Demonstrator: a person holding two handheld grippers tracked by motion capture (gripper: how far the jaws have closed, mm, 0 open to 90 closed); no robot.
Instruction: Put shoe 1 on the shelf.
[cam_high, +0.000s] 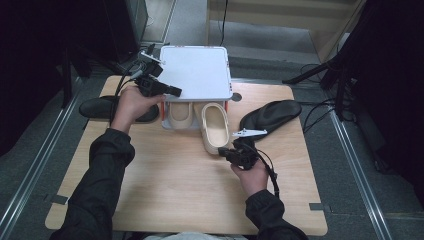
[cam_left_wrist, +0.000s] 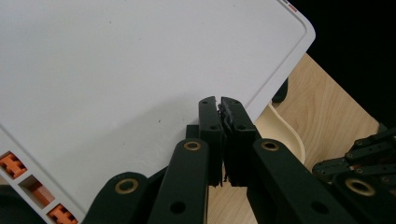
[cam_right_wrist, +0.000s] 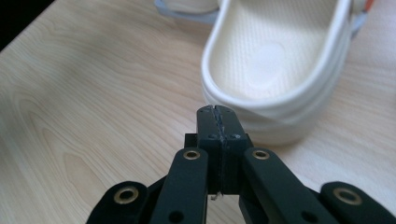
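Hands first, from the high view: our left gripper (cam_high: 172, 91) rests at the near left edge of the white rack top (cam_high: 197, 70), jaws together and empty. Our right gripper (cam_high: 227, 151) sits at the heel of the cream clog (cam_high: 215, 127), which pokes out from under the rack onto the wooden table (cam_high: 165, 175). Left gripper view: closed jaws lie against the rack's edge. Right gripper view: closed, empty jaws just short of the clog's heel.
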